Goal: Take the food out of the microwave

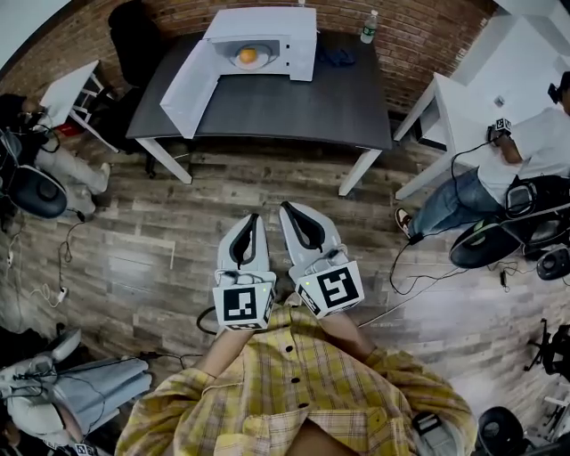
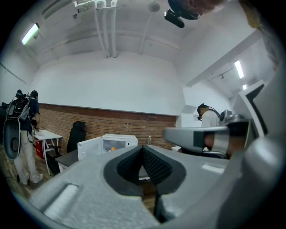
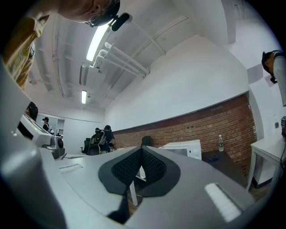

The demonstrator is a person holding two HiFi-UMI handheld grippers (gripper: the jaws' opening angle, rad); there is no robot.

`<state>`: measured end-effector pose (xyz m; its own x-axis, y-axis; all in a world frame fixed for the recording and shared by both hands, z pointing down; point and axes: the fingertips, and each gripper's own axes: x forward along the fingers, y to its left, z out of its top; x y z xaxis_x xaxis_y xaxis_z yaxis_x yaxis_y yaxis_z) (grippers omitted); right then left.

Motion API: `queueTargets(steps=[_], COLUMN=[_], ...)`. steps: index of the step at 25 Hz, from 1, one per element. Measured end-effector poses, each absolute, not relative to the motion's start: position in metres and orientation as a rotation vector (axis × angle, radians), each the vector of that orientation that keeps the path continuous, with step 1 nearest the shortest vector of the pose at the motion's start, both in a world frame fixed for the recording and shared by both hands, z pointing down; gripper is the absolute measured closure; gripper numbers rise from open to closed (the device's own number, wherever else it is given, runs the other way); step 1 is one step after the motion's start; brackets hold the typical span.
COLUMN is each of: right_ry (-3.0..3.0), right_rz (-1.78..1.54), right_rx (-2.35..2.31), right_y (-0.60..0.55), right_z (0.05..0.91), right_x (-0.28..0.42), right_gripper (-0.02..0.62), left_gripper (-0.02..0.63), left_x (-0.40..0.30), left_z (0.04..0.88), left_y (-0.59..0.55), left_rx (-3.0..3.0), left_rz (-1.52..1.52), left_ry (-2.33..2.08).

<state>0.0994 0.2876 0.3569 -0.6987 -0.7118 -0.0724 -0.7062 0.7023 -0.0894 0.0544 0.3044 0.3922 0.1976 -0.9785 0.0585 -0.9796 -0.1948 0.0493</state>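
Sitting inside the microwave at the top centre of the head view, the food is a round orange item on what looks like a pale plate. The microwave's door hangs wide open toward the left, so the cavity lies exposed. The microwave stands at the back of a dark desk by the brick wall. A water bottle stands near the desk's upper right corner, and a blue object lies just right of the microwave.

Well apart from the desk, at lower centre over the wooden floor, the left gripper and right gripper sit side by side, both pointing toward the desk. Each has its jaws clenched together with nothing between them.

The step in hand looks like the approach, with nothing reached yet. The next move probably calls for closing the gap to the desk. The jaws would need to be released wide before entering the cavity, then take the plate or food without knocking the door.
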Motion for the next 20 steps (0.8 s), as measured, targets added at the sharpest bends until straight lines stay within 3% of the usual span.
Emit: queueTargets(steps=[20], right_ry=[2.800], right_rz=[-0.084], right_rx=[-1.240], right_y=[0.102], right_z=[0.355], right_x=[0.048], right_gripper=[0.593], left_gripper=[0.607], left_x=[0.001], left_z=[0.388], left_y=[0.119], left_rx=[2.382], left_rz=[0.004], left_ry=[-1.899])
